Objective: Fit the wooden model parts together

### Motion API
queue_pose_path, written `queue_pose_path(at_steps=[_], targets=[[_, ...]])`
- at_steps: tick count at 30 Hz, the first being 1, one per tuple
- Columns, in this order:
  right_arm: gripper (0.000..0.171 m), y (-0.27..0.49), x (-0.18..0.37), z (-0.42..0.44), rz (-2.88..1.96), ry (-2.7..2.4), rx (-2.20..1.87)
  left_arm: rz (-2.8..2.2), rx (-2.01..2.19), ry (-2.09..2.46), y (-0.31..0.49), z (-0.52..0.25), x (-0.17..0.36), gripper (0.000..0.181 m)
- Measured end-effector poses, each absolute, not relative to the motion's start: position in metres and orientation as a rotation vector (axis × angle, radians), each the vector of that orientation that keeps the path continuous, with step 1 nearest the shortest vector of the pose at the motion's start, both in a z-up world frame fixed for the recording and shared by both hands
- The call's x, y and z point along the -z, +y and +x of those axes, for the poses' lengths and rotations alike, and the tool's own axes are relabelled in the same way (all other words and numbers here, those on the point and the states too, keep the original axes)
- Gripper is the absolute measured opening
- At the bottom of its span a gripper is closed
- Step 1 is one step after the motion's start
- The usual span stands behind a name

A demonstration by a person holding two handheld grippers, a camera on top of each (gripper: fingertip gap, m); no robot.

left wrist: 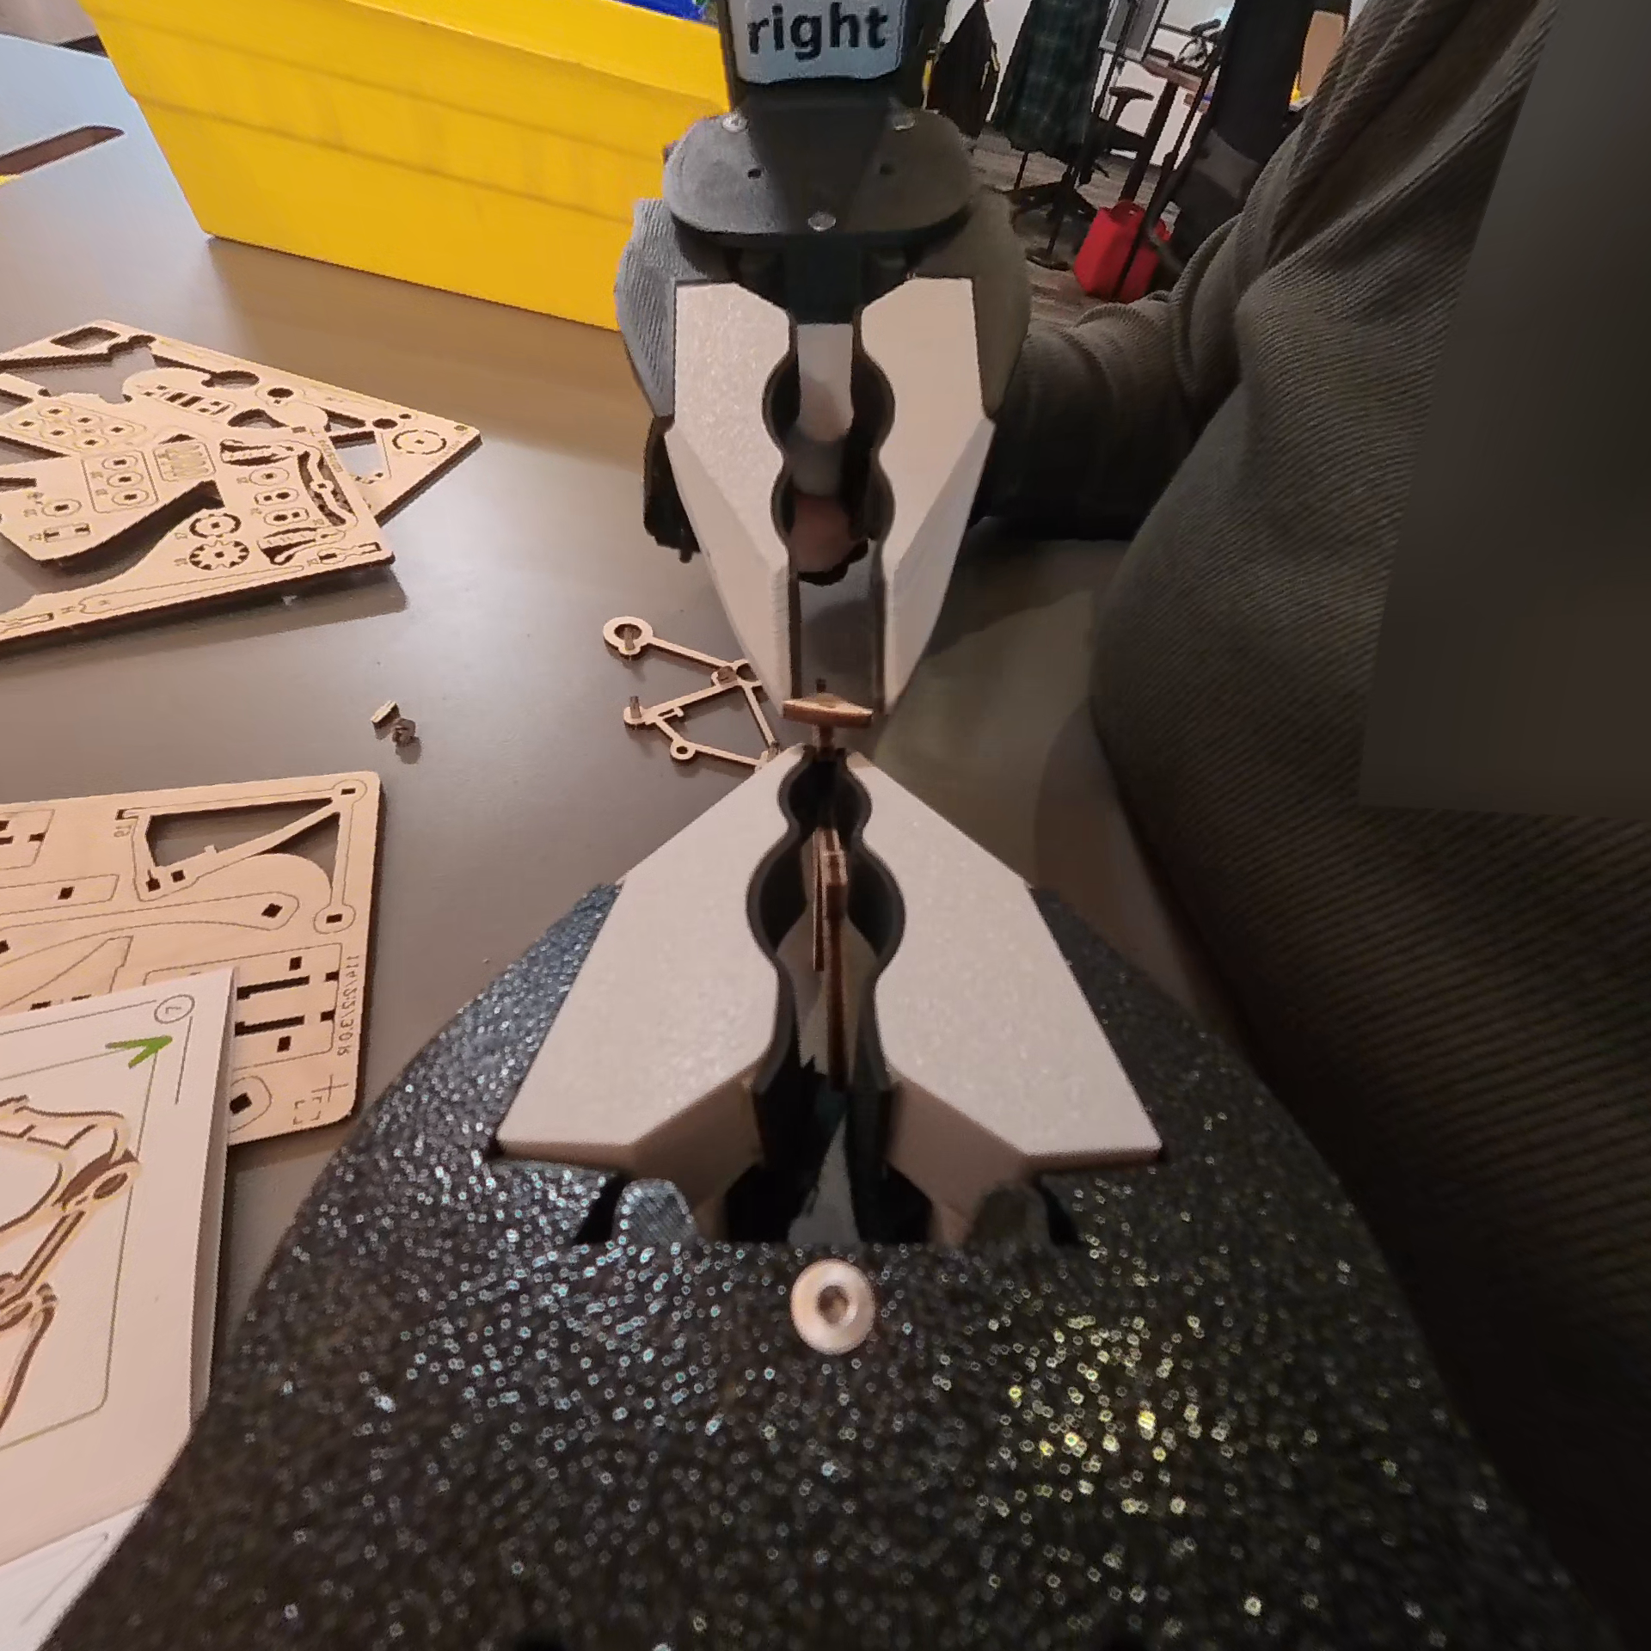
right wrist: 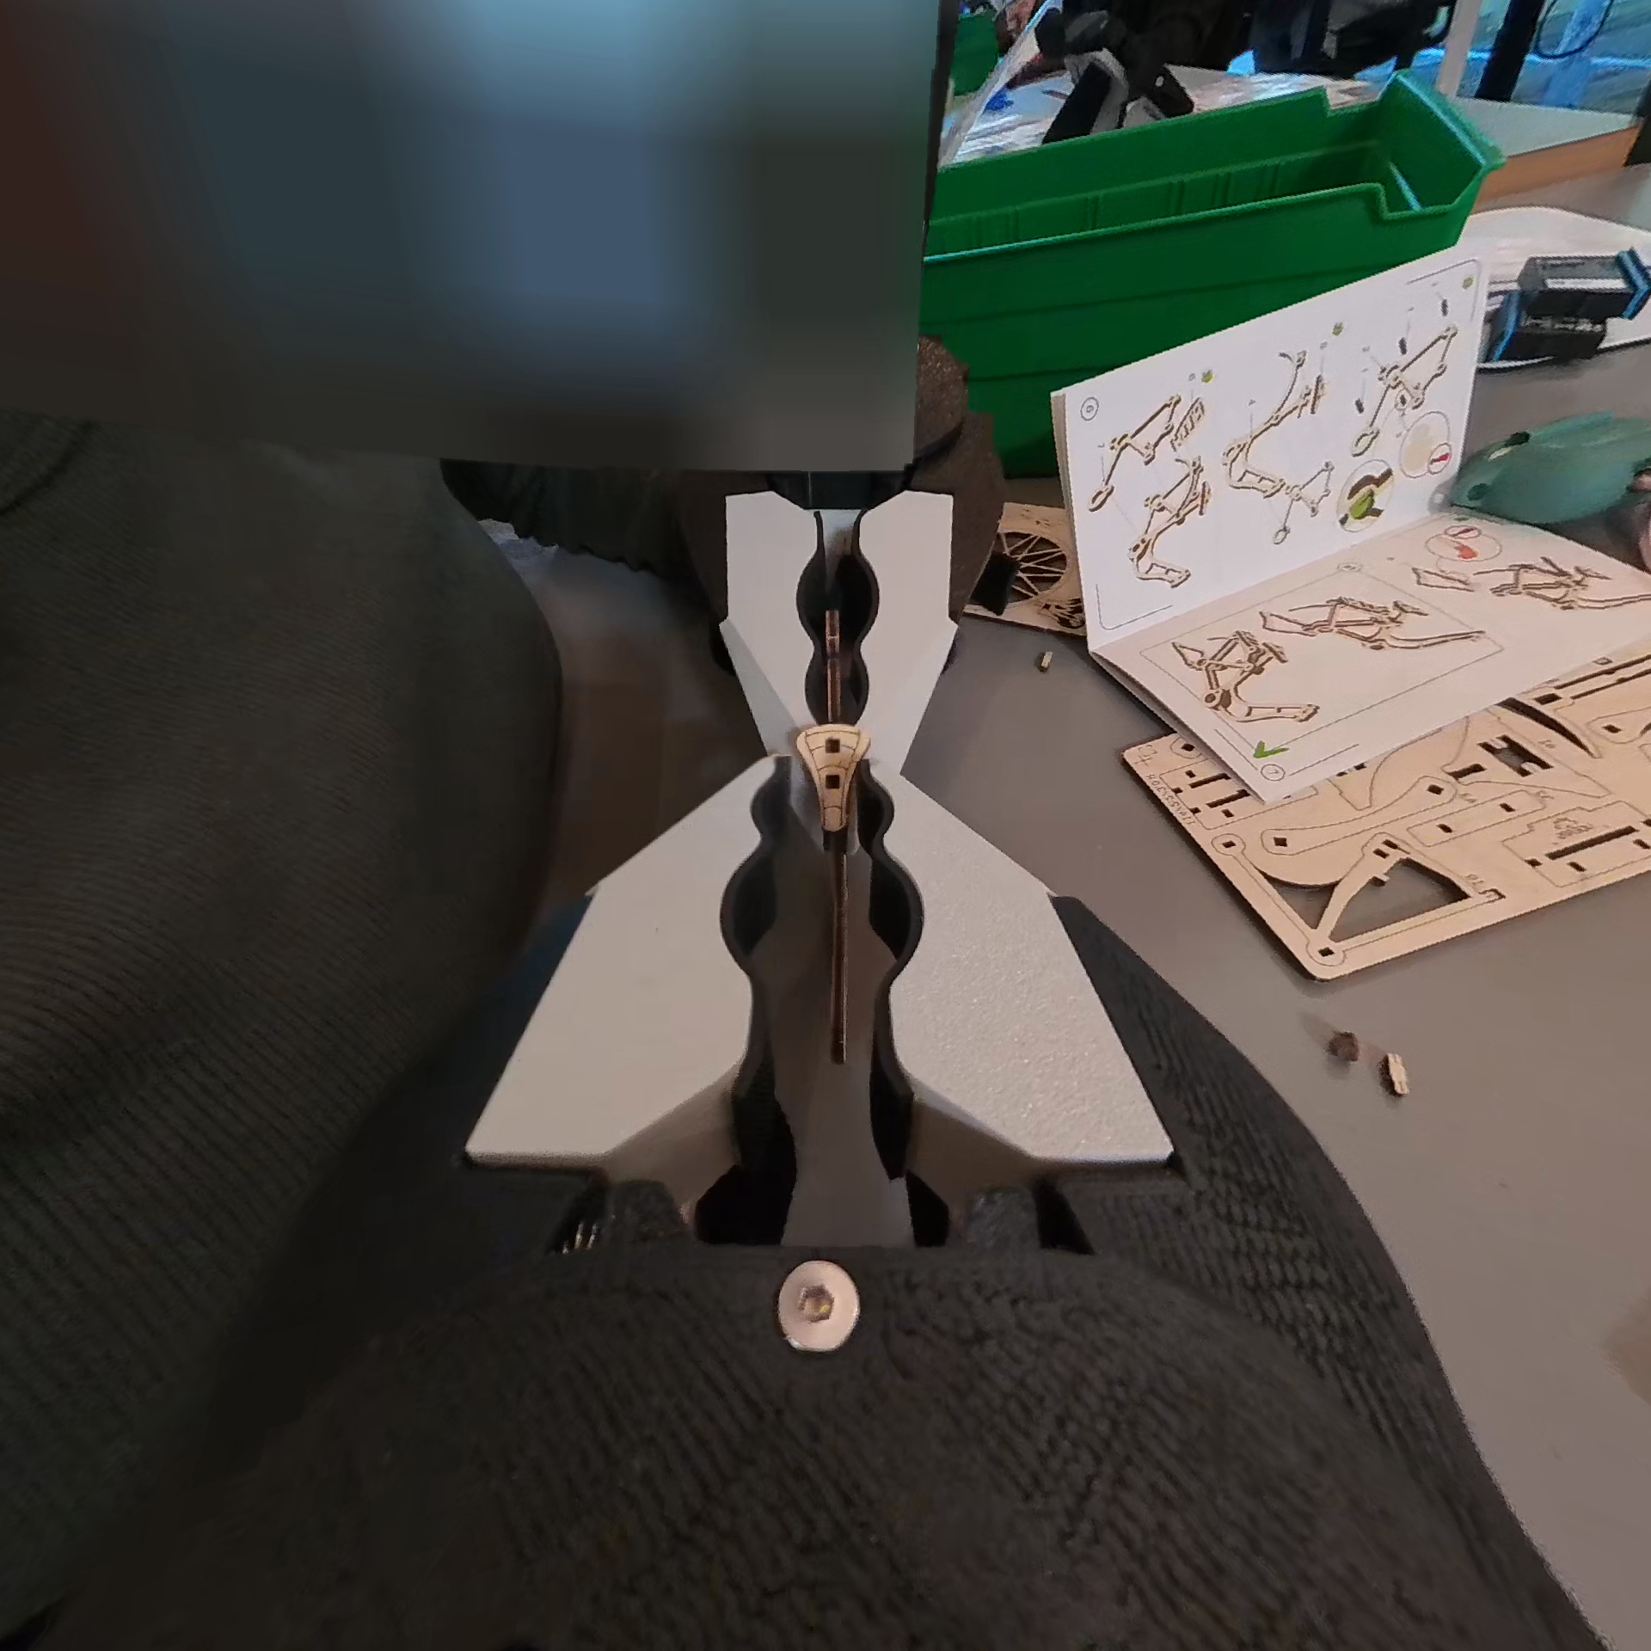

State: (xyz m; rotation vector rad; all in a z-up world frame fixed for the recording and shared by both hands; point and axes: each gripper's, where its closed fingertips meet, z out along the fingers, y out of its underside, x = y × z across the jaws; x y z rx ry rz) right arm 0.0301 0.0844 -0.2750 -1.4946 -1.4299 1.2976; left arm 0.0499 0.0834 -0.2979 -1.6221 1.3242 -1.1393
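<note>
My left gripper (left wrist: 822,759) is shut on a thin flat wooden part (left wrist: 831,893), seen edge-on between its grey fingers. My right gripper (left wrist: 831,692) faces it tip to tip above the table. In the right wrist view the right gripper (right wrist: 831,768) is shut on a small shield-shaped wooden piece (right wrist: 833,777) with two square holes. A thin dark strip (right wrist: 839,947) runs back between its fingers. The left gripper (right wrist: 835,724) stands opposite with its part (right wrist: 833,661). The two parts meet at the fingertips; how they engage is hidden.
A wooden linkage (left wrist: 697,706) lies on the table (left wrist: 536,581) under the grippers. Punched wooden sheets (left wrist: 179,465) (right wrist: 1429,849), an instruction booklet (right wrist: 1269,536), loose bits (right wrist: 1367,1059), a yellow bin (left wrist: 402,161) and a green bin (right wrist: 1161,241) surround them. A person's sleeve (left wrist: 1295,447) is close. Less than 4 cm separates the two grippers' tips.
</note>
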Motion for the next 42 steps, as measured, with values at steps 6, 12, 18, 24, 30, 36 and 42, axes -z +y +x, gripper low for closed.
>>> queue_pose_path(at_steps=[6,12,18,24,30,36,42], targets=[[0.025,0.084,0.273,0.025,-1.469,-1.412,-1.289,-1.629,1.144,1.319,0.084,0.050,0.298,0.000],[0.022,0.087,0.269,0.022,-1.402,-1.397,-1.183,-1.629,1.143,1.319,0.084,0.050,0.298,0.000],[0.015,0.087,0.273,0.020,-1.409,-1.390,-1.173,-1.626,1.139,1.321,0.084,0.050,0.298,0.000],[0.015,0.088,0.272,0.021,-1.386,-1.374,-1.169,-1.629,1.142,1.319,0.084,0.050,0.298,0.000],[0.000,0.093,0.250,0.030,-1.290,-1.243,-1.254,-1.631,1.144,1.317,0.085,0.050,0.298,0.000],[0.000,0.090,0.267,0.024,-1.345,-1.314,-1.217,-1.632,1.144,1.317,0.085,0.050,0.299,0.000],[0.000,0.087,0.268,0.023,-1.352,-1.332,-1.237,-1.612,1.130,1.337,0.082,0.050,0.299,0.000]])
